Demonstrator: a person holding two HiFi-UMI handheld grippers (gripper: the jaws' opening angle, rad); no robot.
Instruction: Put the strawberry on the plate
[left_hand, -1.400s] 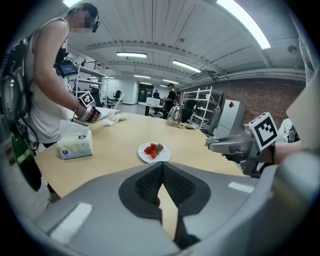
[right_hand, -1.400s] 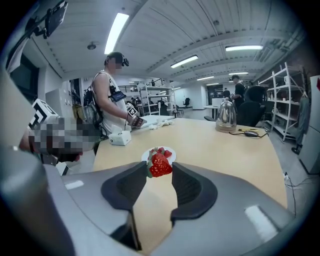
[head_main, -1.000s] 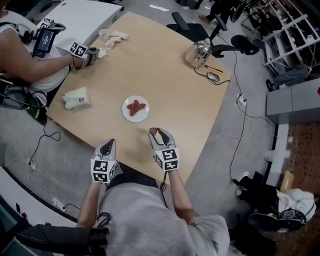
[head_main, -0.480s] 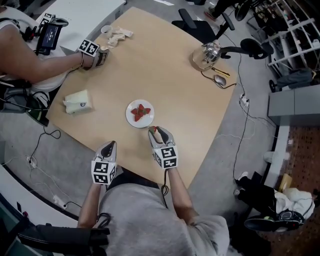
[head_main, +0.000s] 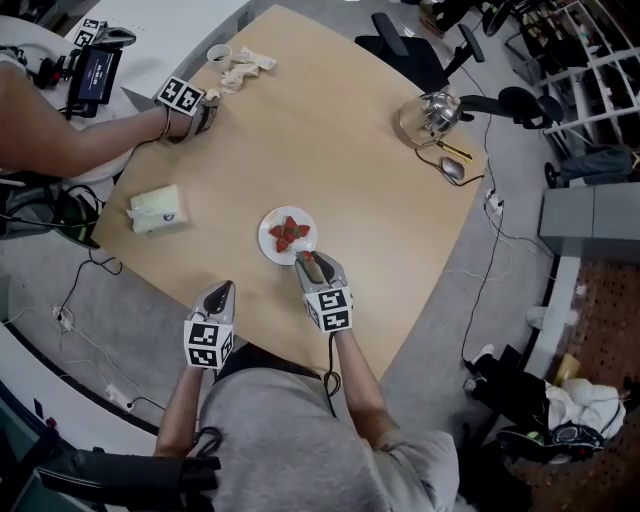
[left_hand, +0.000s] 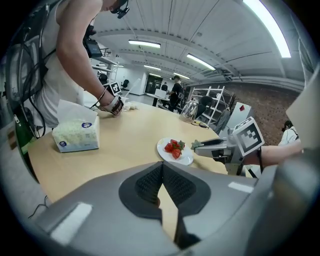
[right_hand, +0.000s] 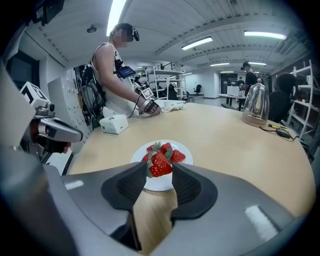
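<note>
Right gripper view: one strawberry (right_hand: 160, 164) is clamped between the jaws of the right gripper (head_main: 309, 263), at the near rim of the single white plate (head_main: 268, 247) on the table (head_main: 330, 130). Its long axis lies crosswise between the jaws, leafy end leftward. Three other strawberries (head_main: 289, 234), perhaps four, are counted on the plate. The left gripper (left_hand: 162, 167) is seen with jaws together, empty.

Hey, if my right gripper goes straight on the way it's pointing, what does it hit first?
Most likely the plate. The right gripper, clamped on a strawberry, aims down at the plate's near edge, with the berries piled there just beyond. Depth is hard to judge.
</note>
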